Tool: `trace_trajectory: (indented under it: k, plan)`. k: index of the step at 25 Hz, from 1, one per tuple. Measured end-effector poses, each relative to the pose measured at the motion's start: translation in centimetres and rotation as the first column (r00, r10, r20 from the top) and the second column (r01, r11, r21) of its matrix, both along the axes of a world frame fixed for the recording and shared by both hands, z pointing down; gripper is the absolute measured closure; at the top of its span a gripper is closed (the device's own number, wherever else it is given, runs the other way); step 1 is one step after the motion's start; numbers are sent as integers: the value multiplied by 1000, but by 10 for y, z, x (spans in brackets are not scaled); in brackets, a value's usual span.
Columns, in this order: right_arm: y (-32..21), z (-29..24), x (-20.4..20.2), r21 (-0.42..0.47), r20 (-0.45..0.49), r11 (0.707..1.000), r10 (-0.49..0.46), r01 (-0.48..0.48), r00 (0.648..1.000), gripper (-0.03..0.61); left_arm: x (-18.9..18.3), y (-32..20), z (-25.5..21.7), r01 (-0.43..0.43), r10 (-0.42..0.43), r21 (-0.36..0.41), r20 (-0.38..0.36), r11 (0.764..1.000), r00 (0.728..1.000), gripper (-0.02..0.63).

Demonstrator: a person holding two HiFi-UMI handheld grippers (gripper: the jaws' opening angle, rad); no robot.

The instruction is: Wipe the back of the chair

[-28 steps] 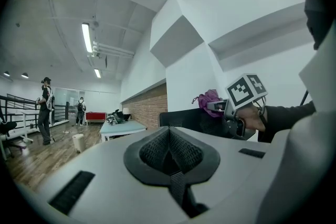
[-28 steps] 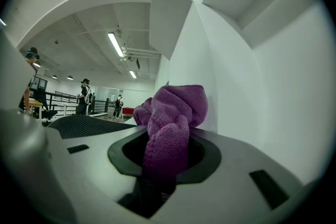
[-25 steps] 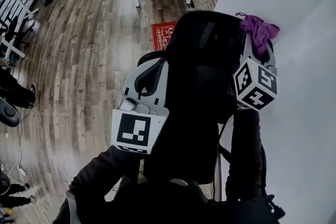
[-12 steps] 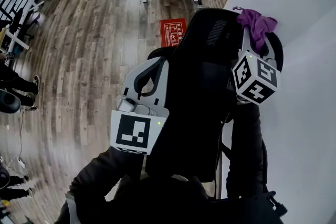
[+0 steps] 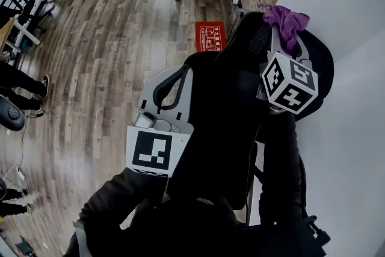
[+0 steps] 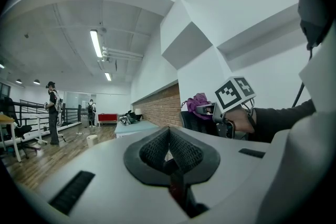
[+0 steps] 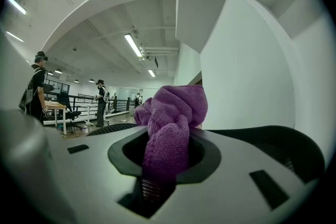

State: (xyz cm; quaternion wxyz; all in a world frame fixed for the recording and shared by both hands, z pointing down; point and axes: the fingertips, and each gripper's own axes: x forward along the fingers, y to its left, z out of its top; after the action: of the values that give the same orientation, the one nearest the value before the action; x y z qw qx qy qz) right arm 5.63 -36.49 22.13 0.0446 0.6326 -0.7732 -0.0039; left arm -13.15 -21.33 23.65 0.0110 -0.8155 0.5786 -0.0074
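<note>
Holding purple cloth point(image 5: 287, 21) tight in R gripper point(image 5: 286, 40), jaws pinched on it w/ cloth bunched up past tips. Cloth up at top of black chair back point(image 5: 234, 111), right by white wall point(image 5: 355, 3); can't tell if touching. Holding L gripper point(image 5: 179, 74) at chair back's left side, jaws pressed together, nothing btwn them. Wood floor point(image 5: 108, 57) down at left.

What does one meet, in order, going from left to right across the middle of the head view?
Wooden floor → left gripper → black chair back → right gripper, its fingers shut on the purple cloth → white wall.
</note>
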Motion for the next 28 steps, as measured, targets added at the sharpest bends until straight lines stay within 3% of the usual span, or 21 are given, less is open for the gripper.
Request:
trace_trajectory:
  k: [14, 20, 28]
  plan:
    - [11, -15, -78, 12, 41, 990, -144, 144, 989, 466, -45, 21, -8, 62, -62, 13, -19, 998, 998, 604]
    - [21, -12, -80, 34, 19, 990, -138, 137, 990, 467, -52, 32, -8, 77, -77, 7, -25, 997, 997, 604]
    - [42, 17, -79, 20, 37, 988, -152, 151, 988, 468, -34, 33, 5, 49, -49, -6, -16, 999, 999, 604]
